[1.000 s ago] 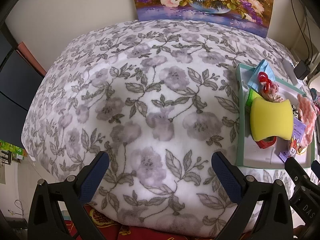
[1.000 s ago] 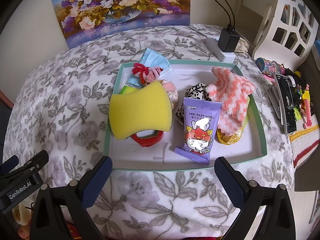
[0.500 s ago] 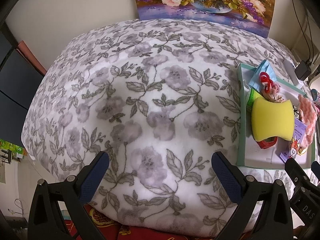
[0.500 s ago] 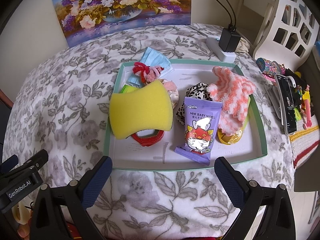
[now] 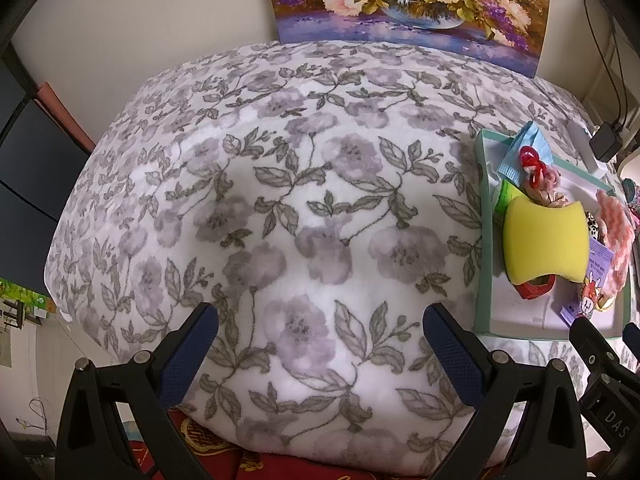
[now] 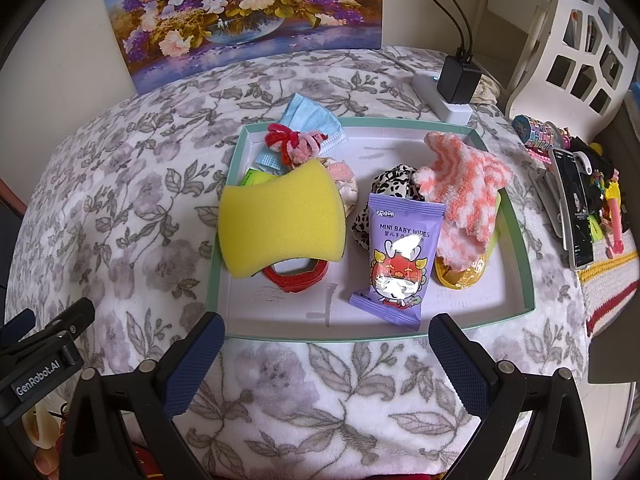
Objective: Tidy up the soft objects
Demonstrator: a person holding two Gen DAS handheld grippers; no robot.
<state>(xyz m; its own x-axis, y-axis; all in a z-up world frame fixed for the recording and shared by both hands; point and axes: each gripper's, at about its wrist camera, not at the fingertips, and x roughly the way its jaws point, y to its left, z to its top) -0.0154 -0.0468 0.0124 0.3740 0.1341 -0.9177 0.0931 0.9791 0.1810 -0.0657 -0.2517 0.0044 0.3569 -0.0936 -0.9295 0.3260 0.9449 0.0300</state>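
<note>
Right wrist view: right gripper (image 6: 326,354) hangs at the near rim of the tray (image 6: 516,220), fingers wide apart, nothing between them. Left gripper (image 5: 320,344) likewise spread and empty over bare blanket (image 5: 280,160), tray off to its right. Soft items sit piled in the tray: sponge (image 6: 282,220) lying over a red ring (image 6: 296,276), wipes pack (image 6: 400,264) overlapping the sock (image 6: 460,196). Risk: gripping the sponge may snag the ring beneath; pulling the sock may drag the wipes out.

Left gripper (image 5: 320,344) fingers apart above floral blanket (image 5: 280,200), tray (image 5: 482,240) at right
</note>
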